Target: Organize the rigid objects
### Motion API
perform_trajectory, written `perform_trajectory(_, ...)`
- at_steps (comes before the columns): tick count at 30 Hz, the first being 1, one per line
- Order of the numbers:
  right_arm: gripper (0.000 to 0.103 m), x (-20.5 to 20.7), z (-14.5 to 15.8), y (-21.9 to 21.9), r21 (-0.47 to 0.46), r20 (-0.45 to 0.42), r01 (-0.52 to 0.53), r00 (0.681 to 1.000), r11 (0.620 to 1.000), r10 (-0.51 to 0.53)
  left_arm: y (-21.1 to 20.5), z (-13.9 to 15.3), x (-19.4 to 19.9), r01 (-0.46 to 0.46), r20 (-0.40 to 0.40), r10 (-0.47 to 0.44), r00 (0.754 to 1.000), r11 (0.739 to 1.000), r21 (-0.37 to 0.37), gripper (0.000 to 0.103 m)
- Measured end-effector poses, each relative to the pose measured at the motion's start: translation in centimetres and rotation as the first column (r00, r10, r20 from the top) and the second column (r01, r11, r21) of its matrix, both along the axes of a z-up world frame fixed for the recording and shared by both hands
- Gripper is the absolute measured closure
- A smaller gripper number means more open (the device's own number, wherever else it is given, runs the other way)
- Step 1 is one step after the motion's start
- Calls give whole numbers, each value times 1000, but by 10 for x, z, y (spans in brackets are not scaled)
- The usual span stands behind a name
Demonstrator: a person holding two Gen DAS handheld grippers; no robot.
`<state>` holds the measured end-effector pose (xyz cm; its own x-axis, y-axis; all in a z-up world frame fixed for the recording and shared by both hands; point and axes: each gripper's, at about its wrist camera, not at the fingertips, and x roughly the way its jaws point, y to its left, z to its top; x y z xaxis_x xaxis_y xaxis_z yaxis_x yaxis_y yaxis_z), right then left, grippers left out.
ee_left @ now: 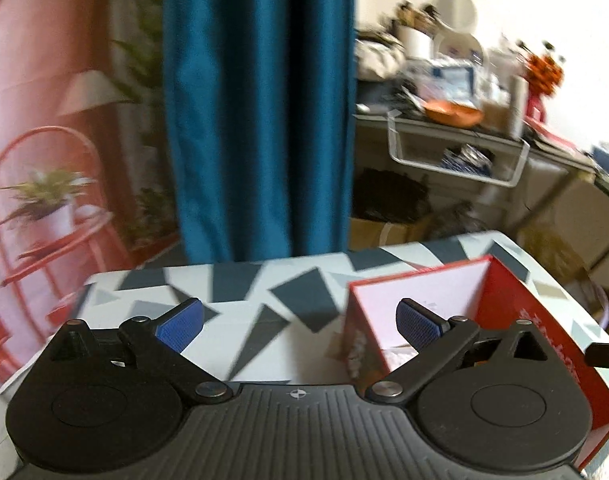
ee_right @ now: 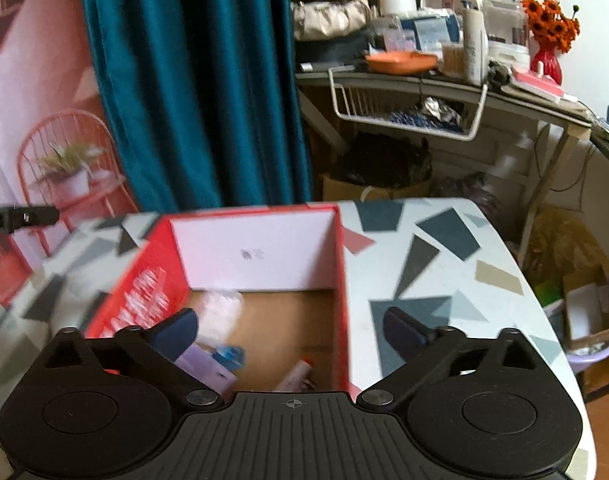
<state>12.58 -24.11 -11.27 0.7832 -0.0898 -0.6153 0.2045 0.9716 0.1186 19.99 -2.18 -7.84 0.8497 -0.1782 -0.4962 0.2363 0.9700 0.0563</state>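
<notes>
Red cardboard: the open red box (ee_right: 260, 240) is sitting on the patterned table (ee_right: 444, 280), and the task's things are lying inside it on its brown floor.
Box contents: a lilac carton (ee_right: 202, 366), a small blue item (ee_right: 230, 354), a clear plastic packet (ee_right: 222, 306) and a pink tube (ee_right: 298, 374) are resting in the box; what each one is stays too blurred to say.
Right gripper (ee_right: 292, 330): it is hanging over the near part of the box with its jaws spread wide and nothing between them; one finger is over the box's left side, the other beyond its right wall over the table.
Left gripper (ee_left: 300, 318): its jaws are likewise standing fully apart and gripping nothing; it is hovering over bare table to the left of the box (ee_left: 504, 292).
Step in hand: judging by the empty jaws above the filled box, a drop-off is finishing.
Doing it well: both grippers should be lifting clear of the box walls before swinging away, so no finger is catching the rim and dragging the box.
Right view only: it is looking down into the box and showing the contents.
Left view only: it is showing the box's outer side and the empty table beside it; the contents are almost hidden there.
</notes>
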Motion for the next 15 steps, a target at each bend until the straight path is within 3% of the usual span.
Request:
perform_trajectory(6, 0, -12, 37, 21, 17, 67, -45, 997, 999, 44, 10, 32, -48, -117, 72, 114, 991, 992, 39, 0)
perform_trajectory(15, 0, -49, 82, 58, -32, 147, -31, 988, 999, 35, 25, 63, -112, -192, 73, 190, 979, 981, 15, 0)
